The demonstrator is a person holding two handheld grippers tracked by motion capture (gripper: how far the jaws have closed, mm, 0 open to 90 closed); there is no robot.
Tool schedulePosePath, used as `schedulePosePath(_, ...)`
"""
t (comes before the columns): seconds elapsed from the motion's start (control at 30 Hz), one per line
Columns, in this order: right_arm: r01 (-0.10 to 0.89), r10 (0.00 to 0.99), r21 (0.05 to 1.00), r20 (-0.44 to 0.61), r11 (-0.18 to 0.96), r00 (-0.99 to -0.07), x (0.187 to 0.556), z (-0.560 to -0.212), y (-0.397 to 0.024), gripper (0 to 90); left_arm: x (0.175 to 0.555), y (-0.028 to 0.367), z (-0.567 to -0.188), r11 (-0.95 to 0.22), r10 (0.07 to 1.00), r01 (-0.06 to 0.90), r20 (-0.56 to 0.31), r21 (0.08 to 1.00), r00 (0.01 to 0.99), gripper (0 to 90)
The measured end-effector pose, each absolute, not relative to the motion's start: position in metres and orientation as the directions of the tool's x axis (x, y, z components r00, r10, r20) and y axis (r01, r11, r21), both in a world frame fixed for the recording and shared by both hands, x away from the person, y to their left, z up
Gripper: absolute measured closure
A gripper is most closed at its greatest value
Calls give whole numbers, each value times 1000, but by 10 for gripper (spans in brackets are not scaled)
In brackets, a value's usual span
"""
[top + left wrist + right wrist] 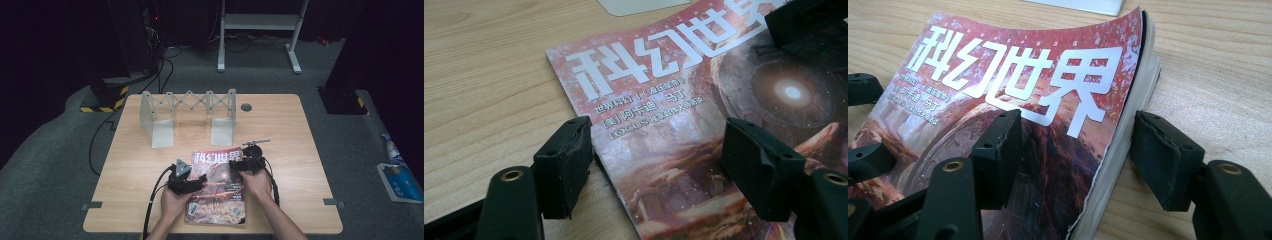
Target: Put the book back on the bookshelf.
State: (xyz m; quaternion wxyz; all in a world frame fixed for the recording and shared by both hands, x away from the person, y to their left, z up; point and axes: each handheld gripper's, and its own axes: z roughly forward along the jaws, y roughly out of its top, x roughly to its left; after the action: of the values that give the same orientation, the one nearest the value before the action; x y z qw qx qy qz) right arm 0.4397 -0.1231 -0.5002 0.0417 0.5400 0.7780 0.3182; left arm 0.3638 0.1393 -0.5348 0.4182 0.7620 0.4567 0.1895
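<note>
On the left of the high view, the left gripper (196,181) is held low over the left edge of the magazine (217,185), which lies flat on the wooden table (290,130) near the person's edge. Seen from the left gripper view, its jaws stand apart: one pad is set on the table just beside the magazine's (684,130) spine edge, the other above the cover, and nothing is clamped between them.

At the middle, the magazine's red cover with large white characters is seen, its top end pointing away from the person. Behind it, toward the far side of the table, a grey expandable book rack (187,117) is stood upright, well apart from both grippers.

Further right, the right gripper (245,162) is placed at the magazine's upper right corner. By the right gripper view, its jaws are spread wide and straddle the magazine's (1013,100) page edge, one pad over the cover, the other beside the pages above the table (1218,75); no pad is pressed on it. The cover is seen slightly lifted and curved at that corner.
</note>
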Motion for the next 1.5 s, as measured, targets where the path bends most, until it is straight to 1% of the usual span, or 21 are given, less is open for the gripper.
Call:
schedulePosePath(0.23,852,871,488,316,191,-377,446,-499,-124,354,364,139,-535,-233,855,537,-92,811,511,287)
schedulePosePath(0.47,848,874,483,290,217,-389,445,-498,-120,341,364,139,-535,-239,855,534,-85,811,511,285)
schedulePosePath(0.7,867,872,469,340,168,-353,447,-498,-125,388,364,139,-535,-236,856,534,-86,812,509,284)
schedulePosePath(0.77,865,870,475,346,161,-351,447,-499,-127,399,364,139,-535,-236,857,534,-86,812,509,284)
schedulePosePath(0.93,860,864,487,357,152,-355,445,-494,-130,459,364,138,-535,-232,858,534,-88,813,506,285)
schedulePosePath(1.1,858,854,488,365,163,-370,443,-492,-131,460,364,138,-535,-232,858,533,-87,814,506,286)
schedulePosePath(1.33,864,813,490,451,119,-368,438,-495,-140,460,364,138,-535,-231,859,533,-87,814,505,288)
schedulePosePath(1.43,871,792,474,480,129,-378,436,-498,-137,459,364,138,-535,-235,858,531,-82,814,507,289)
schedulePosePath(1.5,858,805,488,437,162,-401,434,-498,-132,460,364,138,-535,-235,858,530,-82,814,506,289)
